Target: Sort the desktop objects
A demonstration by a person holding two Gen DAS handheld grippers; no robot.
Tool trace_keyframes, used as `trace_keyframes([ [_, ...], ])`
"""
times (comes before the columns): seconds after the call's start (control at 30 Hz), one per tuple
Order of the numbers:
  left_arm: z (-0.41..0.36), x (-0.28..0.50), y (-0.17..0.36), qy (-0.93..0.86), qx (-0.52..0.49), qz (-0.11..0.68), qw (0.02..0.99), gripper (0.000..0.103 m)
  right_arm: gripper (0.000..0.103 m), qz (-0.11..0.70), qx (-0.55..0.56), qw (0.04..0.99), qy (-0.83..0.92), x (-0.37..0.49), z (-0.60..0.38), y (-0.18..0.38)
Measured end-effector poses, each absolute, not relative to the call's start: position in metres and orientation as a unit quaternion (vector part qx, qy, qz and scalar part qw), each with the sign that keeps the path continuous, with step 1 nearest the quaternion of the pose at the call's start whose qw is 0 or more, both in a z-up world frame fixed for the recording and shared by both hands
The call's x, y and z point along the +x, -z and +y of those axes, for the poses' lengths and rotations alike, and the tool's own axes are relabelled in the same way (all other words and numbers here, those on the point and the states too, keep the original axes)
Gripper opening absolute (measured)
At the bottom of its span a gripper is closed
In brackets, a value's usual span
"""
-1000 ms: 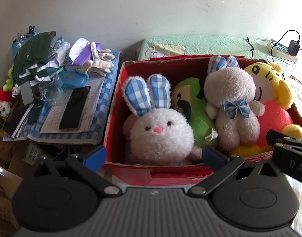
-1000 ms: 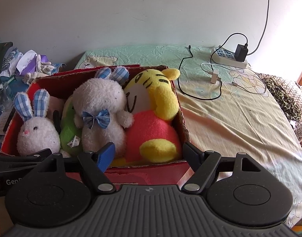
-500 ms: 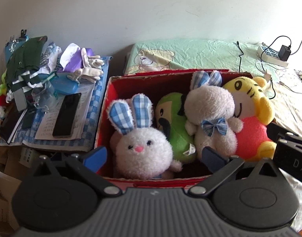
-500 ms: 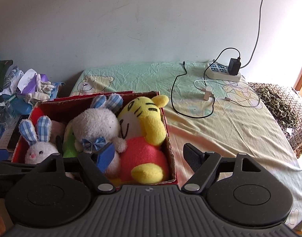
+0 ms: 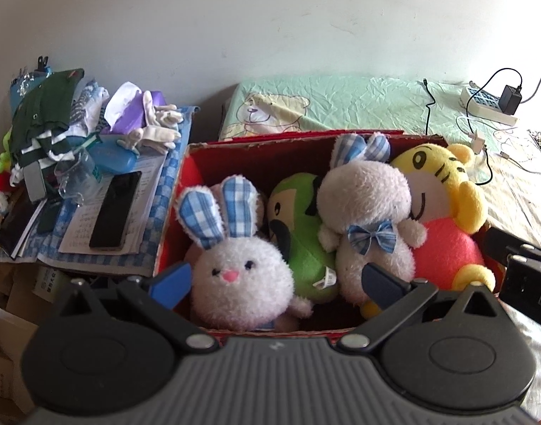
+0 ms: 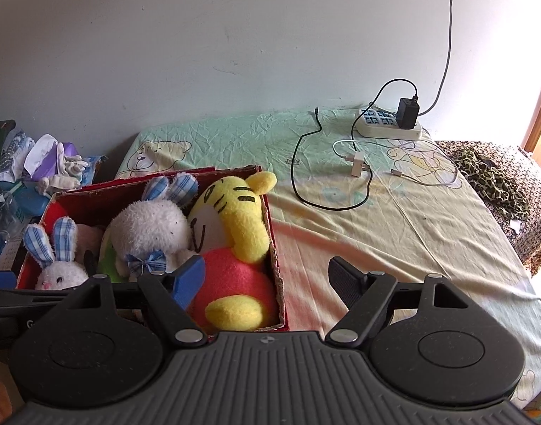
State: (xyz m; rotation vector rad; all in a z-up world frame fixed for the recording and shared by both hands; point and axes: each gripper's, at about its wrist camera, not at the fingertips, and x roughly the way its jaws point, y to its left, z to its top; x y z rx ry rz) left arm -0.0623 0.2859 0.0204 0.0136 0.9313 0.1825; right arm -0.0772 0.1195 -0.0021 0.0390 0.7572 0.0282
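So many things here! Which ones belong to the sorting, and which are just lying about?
Belonging to the sorting:
- red box
- small bunny
- green toy
- bow-tie bunny
- yellow tiger
- left tongs and right tongs, both open and empty

Just lying about:
- power strip
- black cable
- phone
- white gloves

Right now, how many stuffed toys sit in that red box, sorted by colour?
White bunnies: 2, one with checked ears, one with a bow tie
Green toy: 1
Yellow and pink tiger: 1
Total: 4 in the red box. A pale pink patch behind the front bunny may be another; I cannot tell.
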Motion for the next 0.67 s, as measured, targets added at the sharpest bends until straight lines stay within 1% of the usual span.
trace_keyframes([
  [0.23,0.2869,-0.0618,-0.0197,-0.092,0.01,0.446,0.89,0.102,0.079,0.368,0.02,0.93,-0.021,-0.0757,0.1205,0.0025],
  [0.5,0.2896,-0.0658,-0.0239,-0.105,0.028,0.416,0.903,0.101,0.079,0.369,0.024,0.929,-0.019,-0.0782,0.1226,0.0064],
  [0.67,0.2945,-0.0647,-0.022,-0.099,0.024,0.422,0.901,0.101,0.079,0.363,0.019,0.932,-0.015,-0.079,0.1265,0.0047],
])
